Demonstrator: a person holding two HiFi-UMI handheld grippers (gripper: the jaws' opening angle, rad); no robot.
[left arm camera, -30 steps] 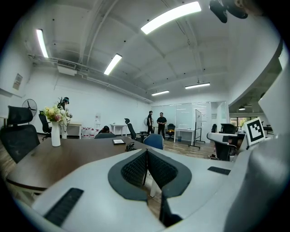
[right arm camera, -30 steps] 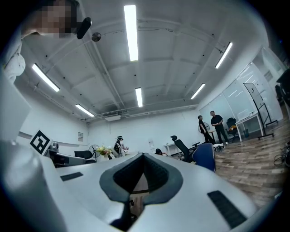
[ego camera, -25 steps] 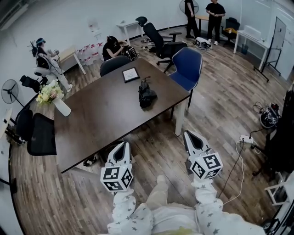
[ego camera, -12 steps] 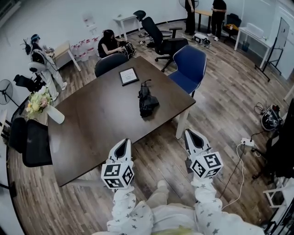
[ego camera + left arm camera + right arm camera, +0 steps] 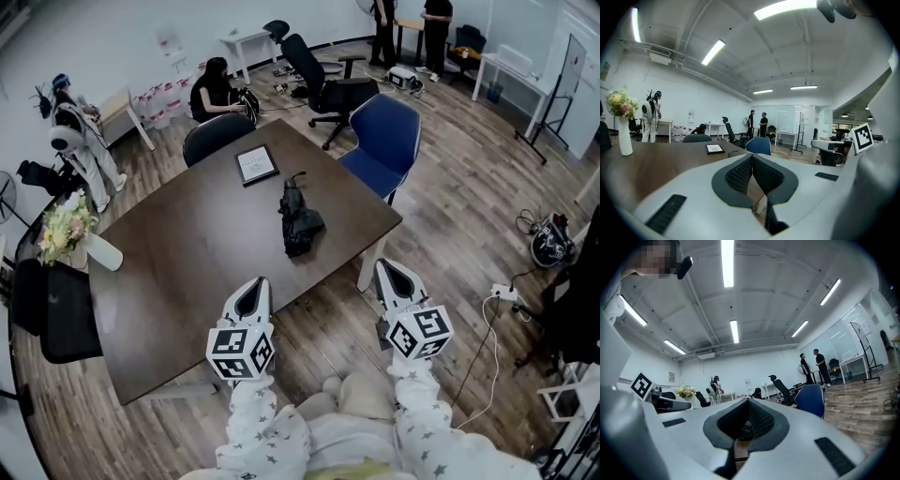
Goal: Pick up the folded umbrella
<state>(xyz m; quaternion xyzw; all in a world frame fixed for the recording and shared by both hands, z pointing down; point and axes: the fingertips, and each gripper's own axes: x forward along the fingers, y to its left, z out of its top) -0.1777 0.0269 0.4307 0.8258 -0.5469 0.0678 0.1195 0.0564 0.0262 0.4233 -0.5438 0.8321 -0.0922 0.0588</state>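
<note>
The folded black umbrella (image 5: 298,220) lies on the dark brown table (image 5: 187,253), toward its right end. My left gripper (image 5: 255,284) is shut and empty, its tip over the table's near edge, well short of the umbrella. My right gripper (image 5: 386,269) is also shut and empty, over the floor beside the table's near right corner. In the left gripper view the closed jaws (image 5: 752,157) hide most of the umbrella (image 5: 733,152). The right gripper view shows its jaws (image 5: 749,401) together, with a dark shape, maybe the umbrella, low behind them.
A flat tablet-like panel (image 5: 255,164) lies beyond the umbrella. A flower vase (image 5: 70,239) stands at the table's left end. A blue chair (image 5: 384,141) and black chairs (image 5: 216,136) ring the table. A power strip with cable (image 5: 502,291) lies on the floor at right. People stand at the back.
Both grippers have moved forward toward the table. The left tip now overlaps the table's near edge and the umbrella appears closer. Both stay shut.
</note>
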